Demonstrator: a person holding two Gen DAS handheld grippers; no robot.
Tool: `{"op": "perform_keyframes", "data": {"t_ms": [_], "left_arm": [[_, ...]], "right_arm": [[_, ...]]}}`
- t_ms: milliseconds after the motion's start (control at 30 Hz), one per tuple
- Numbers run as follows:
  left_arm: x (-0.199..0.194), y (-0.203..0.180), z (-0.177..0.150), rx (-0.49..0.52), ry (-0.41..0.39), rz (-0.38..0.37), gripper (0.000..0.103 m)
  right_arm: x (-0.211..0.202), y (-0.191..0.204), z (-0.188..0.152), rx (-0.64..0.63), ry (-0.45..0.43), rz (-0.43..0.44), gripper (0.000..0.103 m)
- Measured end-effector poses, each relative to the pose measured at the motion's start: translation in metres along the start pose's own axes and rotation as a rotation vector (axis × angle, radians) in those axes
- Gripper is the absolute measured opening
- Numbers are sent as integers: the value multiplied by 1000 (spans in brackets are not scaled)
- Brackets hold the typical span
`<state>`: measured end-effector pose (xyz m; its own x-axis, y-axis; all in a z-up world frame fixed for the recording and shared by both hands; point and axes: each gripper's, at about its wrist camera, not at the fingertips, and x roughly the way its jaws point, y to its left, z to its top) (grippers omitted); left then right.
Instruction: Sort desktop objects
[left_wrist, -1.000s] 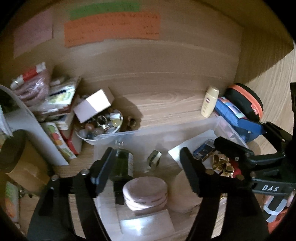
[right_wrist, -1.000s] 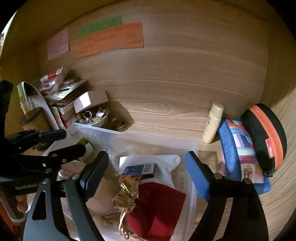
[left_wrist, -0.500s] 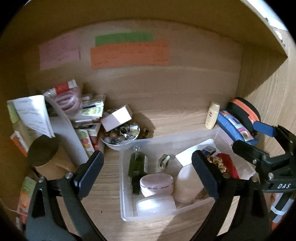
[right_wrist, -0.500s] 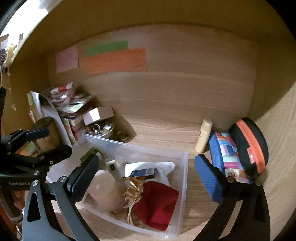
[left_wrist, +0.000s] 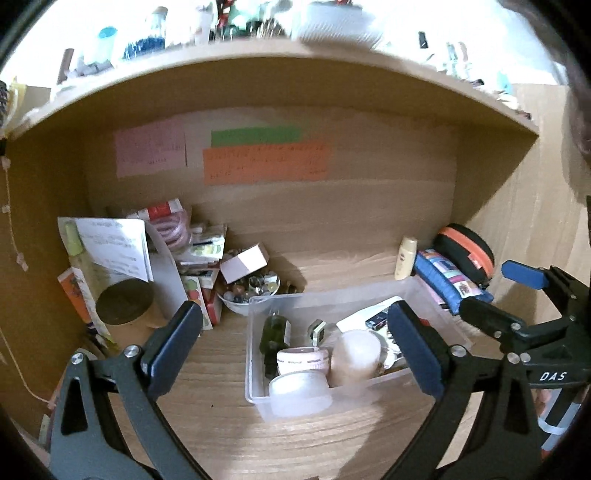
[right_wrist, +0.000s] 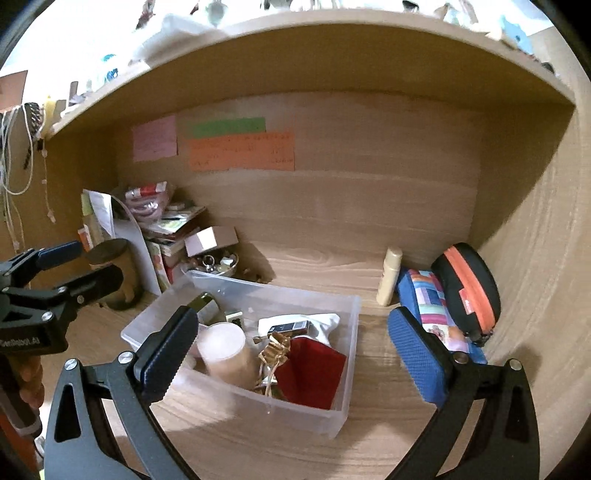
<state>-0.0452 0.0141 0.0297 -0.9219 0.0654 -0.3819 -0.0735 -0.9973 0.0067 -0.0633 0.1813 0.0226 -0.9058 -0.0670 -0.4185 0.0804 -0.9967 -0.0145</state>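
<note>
Clutter is the hazard: with left gripper (left_wrist: 295, 350) opening and right gripper (right_wrist: 295, 347) wide, both empty, either could clip the clear bin (right_wrist: 347, 398) or bottle (right_wrist: 388, 276).

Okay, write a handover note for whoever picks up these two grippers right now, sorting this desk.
Left gripper: jaws opening, nothing between them.
Right gripper: open, empty.
Both are short of the clear bin on the desk.
In the bin: green bottle, pink tin, red pouch, other small items.
Outside it: cream bottle, blue patchwork pouch and black-and-orange case to its right; bowl of trinkets to its left.
Probably left: sorting those.
</note>
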Motion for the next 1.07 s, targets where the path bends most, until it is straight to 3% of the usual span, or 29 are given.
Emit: {"op": "perform_keyframes", "data": {"t_ms": [500,1067], "left_arm": [[-24,-5,-20,-6,-1,-14,102],[-15,4,-33,-37,33,-27,103]], "right_arm": [[-34,21,-10,-37,-20,-43,103],[-26,20,-17,-8,23,-54,103]]}}
